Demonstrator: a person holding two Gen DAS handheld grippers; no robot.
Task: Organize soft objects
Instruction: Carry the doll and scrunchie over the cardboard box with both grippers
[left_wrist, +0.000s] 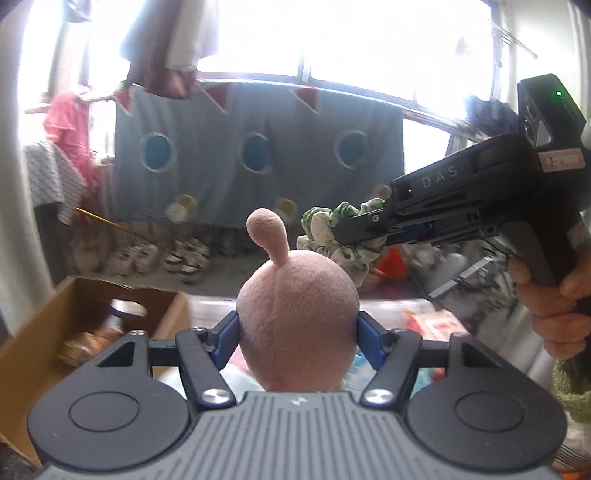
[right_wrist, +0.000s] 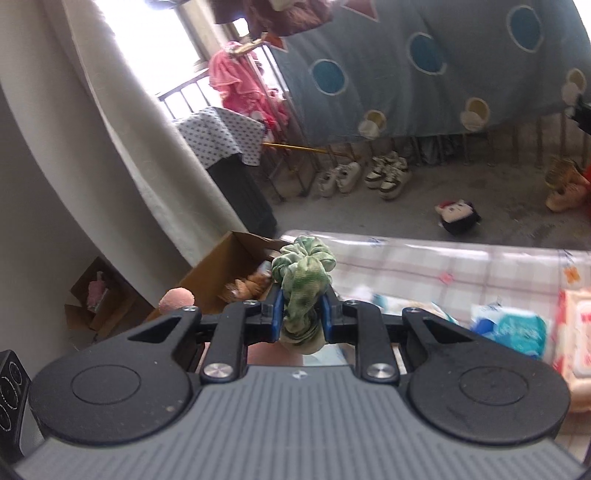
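A pink plush toy (left_wrist: 295, 317) with a stalk-like ear fills the middle of the left wrist view, and my left gripper (left_wrist: 297, 338) is shut on its round body, blue pads pressing both sides. My right gripper (right_wrist: 302, 310) is shut on a green-and-white scrunchie (right_wrist: 303, 280), which bunches out above and below the pads. In the left wrist view the right gripper (left_wrist: 345, 232) comes in from the right with the scrunchie (left_wrist: 325, 229) at its tip, held by a hand (left_wrist: 546, 295). The plush's pink tip (right_wrist: 176, 300) shows at lower left of the right wrist view.
An open cardboard box (left_wrist: 44, 332) (right_wrist: 221, 273) with brown soft items stands left of a table with a plaid cloth (right_wrist: 443, 266). Packets (right_wrist: 513, 332) lie on the table. Shoes (right_wrist: 388, 173), a small plush (right_wrist: 458, 216) and another box (right_wrist: 96, 302) are on the floor.
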